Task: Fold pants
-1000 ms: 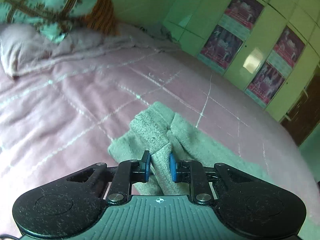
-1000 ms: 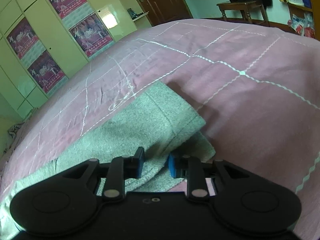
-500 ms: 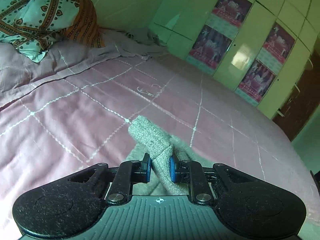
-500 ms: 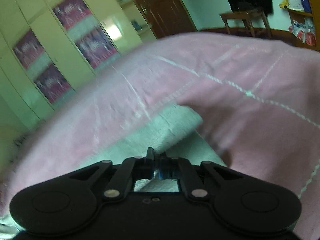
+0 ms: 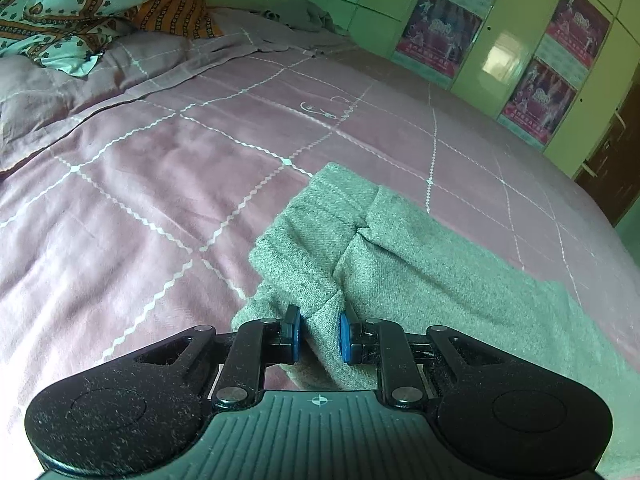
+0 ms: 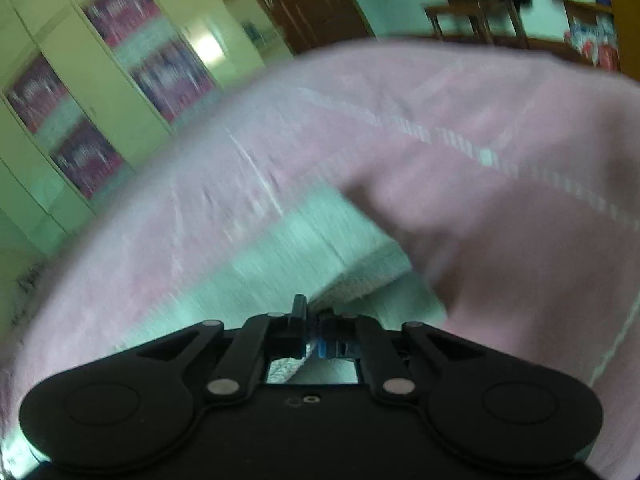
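Pink quilted bedding with a white stitched grid carries the grey pants (image 5: 400, 256), which are laid across the bed (image 5: 160, 184) with one end doubled into a thick bunched fold near the left tongs (image 5: 319, 338). That fold is set between the blue pads (image 5: 295, 336) of the left tongs, which stand narrowly apart with cloth filling the gap, though it cannot be told whether the cloth is being pressed; the bunch seems gathered there so that it can be carried over as one layer. The right tongs (image 6: 313, 334) are nearly closed on a thin edge of the pants (image 6: 288, 264), and heavy blur in that view suggests motion, probably a pull to draw the fabric taut. Compared with half a second ago, the fold at the left tongs is seen lying lower and spread flatter on the bed, rather than raised in a hump. Beyond the pants, patterned pillows (image 5: 80, 4) and a green wardrobe (image 5: 520, 40) with posters are seen.
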`<state>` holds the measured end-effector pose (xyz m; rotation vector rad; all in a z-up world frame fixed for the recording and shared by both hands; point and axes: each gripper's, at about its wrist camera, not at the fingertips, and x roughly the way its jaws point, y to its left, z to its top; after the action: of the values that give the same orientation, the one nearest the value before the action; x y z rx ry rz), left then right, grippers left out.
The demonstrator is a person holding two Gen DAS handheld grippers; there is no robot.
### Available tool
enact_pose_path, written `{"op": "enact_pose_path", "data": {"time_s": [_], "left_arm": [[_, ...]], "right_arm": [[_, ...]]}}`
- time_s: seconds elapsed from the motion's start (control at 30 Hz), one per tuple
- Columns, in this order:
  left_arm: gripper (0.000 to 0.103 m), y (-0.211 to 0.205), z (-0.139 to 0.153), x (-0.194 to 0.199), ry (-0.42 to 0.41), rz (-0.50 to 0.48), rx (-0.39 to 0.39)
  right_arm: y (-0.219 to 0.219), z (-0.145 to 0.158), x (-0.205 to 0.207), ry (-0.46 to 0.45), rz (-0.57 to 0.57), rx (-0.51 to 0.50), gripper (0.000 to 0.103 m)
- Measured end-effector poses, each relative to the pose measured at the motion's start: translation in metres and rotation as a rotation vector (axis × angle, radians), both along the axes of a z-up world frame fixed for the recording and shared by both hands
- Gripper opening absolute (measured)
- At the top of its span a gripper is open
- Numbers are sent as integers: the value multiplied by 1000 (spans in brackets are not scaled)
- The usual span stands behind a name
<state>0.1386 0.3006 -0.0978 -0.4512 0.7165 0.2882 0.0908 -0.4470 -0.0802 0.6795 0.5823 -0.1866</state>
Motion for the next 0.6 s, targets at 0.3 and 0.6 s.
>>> {"op": "enact_pose_path", "data": {"time_s": [0.3, 0.6], "left_arm": [[29, -11, 16, -14, 19, -43, 82], [44, -42, 48, -32, -116, -40, 204]], "right_arm": [[-15, -28, -5, 94, -54, 80, 10], [47, 19, 2, -40, 122, -229, 20]]}}
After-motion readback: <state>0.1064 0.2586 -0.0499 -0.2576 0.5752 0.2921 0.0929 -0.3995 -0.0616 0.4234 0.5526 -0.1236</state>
